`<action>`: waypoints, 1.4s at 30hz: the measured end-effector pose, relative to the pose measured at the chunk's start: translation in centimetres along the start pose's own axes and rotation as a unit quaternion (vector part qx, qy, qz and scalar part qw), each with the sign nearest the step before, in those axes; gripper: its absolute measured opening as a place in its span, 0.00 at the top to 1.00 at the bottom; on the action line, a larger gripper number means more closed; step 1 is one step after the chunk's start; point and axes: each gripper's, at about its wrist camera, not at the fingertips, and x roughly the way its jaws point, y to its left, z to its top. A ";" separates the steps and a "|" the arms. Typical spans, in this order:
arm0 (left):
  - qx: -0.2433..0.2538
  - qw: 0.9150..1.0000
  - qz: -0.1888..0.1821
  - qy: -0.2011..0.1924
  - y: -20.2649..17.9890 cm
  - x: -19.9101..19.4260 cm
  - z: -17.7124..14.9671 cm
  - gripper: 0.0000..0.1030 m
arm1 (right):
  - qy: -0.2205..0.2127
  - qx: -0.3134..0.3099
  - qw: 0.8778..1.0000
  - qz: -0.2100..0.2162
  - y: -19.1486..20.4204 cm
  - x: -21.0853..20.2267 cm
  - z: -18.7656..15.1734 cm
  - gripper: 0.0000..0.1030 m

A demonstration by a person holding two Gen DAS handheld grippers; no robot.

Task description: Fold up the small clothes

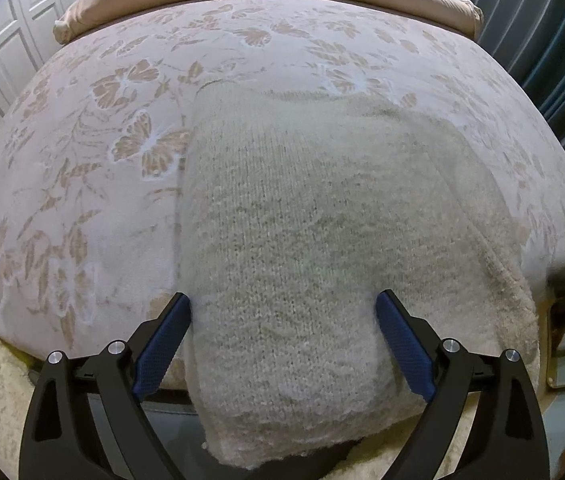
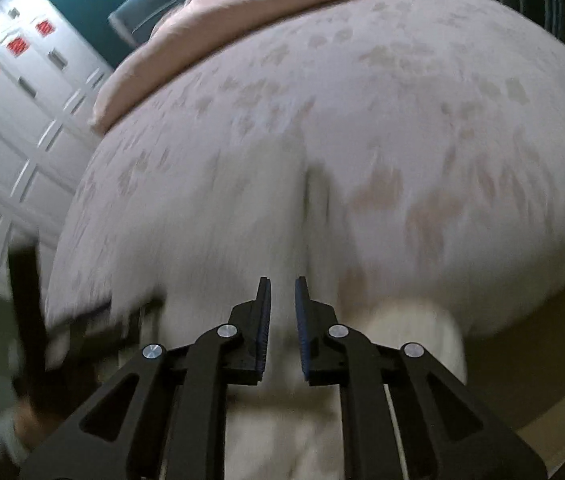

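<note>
Left wrist view is sharp – knit texture on the cream sweater [image 1: 302, 220] reads clearly, light is soft and even w/ no glare, only a faint shadow along its left edge. Right wrist view is heavily motion-blurred: bedspread [image 2: 382, 100] pattern smears into streaks, cupboard doors [image 2: 14, 92] at left look overexposed, while the right tongs [image 2: 282, 292] stay crisp. Both views are fisheye – the bed bulges, black vignette in the corners, dimmer twd the bottom.
</note>
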 end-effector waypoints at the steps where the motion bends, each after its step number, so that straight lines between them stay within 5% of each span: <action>1: -0.001 1.000 0.002 -0.001 -0.1 0.1 -0.1 0.10 | 0.022 -0.012 1.000 -0.015 0.1 1.0 -1.9 0.88; 4: 0.001 1.000 0.003 0.003 -0.3 0.2 -0.2 0.09 | 0.036 -0.025 0.997 -0.060 -0.7 3.4 -3.5 0.85; 7: 0.001 1.000 -0.003 0.001 -0.2 -0.6 0.0 0.11 | 0.018 -0.001 0.999 -0.044 -0.5 2.2 -1.7 0.78; 10: -0.017 1.000 -0.021 -0.011 1.1 -1.7 0.7 0.11 | -0.030 -0.007 0.999 -0.028 -0.2 0.8 0.5 0.31; 13: -0.052 0.998 -0.040 -0.017 2.9 -1.6 1.7 0.11 | -0.024 -0.010 1.000 0.008 -0.5 2.3 1.8 0.23; 20: -0.112 0.989 -0.087 0.037 5.5 2.4 2.6 0.09 | 0.048 0.048 0.996 0.051 -1.9 8.9 2.1 0.22; 27: -0.111 0.987 -0.105 0.052 3.8 4.4 3.3 0.05 | 0.055 0.068 0.993 0.078 -1.7 10.6 2.2 0.22; 29: -0.104 0.987 -0.107 0.053 3.4 4.4 3.8 0.05 | 0.055 0.067 0.992 0.088 -1.5 10.5 2.5 0.41; 32: -0.094 0.986 -0.125 0.052 3.3 3.8 4.3 0.17 | 0.048 0.060 0.993 0.087 -1.0 9.6 2.7 0.64; 37: -0.079 0.979 -0.183 0.044 4.4 1.0 5.0 0.52 | -0.003 0.045 0.993 0.108 1.8 5.4 3.3 0.68; 42: -0.037 0.975 -0.219 -0.004 4.9 -4.2 6.4 0.56 | -0.055 0.011 0.991 0.123 6.6 1.0 4.2 0.69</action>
